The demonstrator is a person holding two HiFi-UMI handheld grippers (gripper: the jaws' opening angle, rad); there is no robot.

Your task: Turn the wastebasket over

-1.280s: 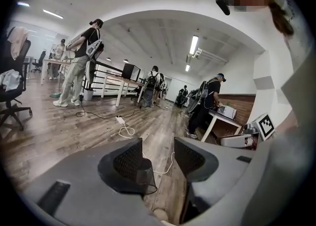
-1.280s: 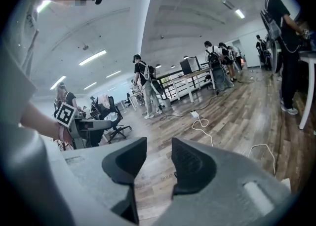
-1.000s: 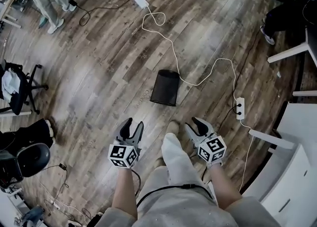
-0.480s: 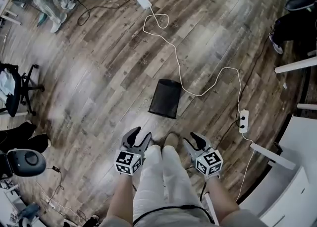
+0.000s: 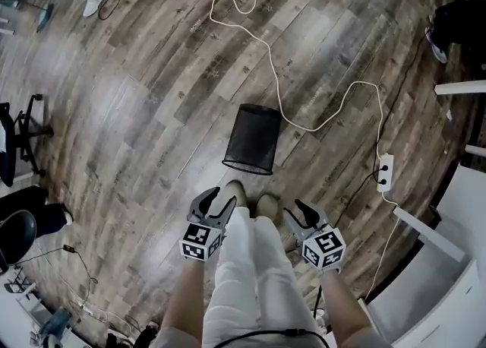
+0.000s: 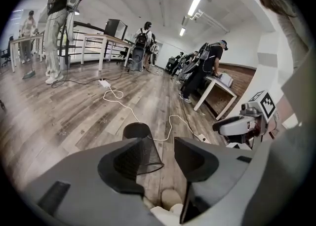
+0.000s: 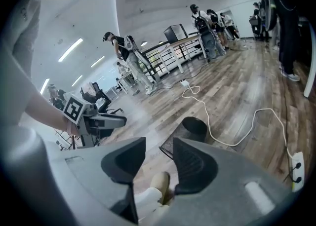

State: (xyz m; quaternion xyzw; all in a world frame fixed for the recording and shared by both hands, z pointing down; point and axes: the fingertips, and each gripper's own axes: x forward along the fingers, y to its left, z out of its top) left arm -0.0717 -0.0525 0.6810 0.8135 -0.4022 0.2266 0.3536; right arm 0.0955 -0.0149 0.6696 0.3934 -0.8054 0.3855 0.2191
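A black mesh wastebasket (image 5: 250, 140) stands on the wooden floor with its wide rim down and its closed base up, just beyond the person's shoes (image 5: 249, 196). My left gripper (image 5: 216, 202) hangs open and empty on the near left of the basket, and my right gripper (image 5: 298, 210) open and empty on the near right; neither touches it. In the left gripper view the wastebasket (image 6: 140, 148) shows between and beyond the left gripper's (image 6: 158, 157) spread jaws. In the right gripper view the wastebasket (image 7: 190, 130) sits ahead of the right gripper (image 7: 158, 160).
A white cable (image 5: 304, 124) runs past the basket's far right side to a power strip (image 5: 385, 172). White furniture (image 5: 448, 270) stands at the right, an office chair (image 5: 15, 130) at the left. The person's legs (image 5: 247, 278) fill the space between the grippers. Other people stand far off.
Both grippers have sunk toward the floor and drawn closer to the basket, which now looks larger and nearer in the head view. Both stay empty.
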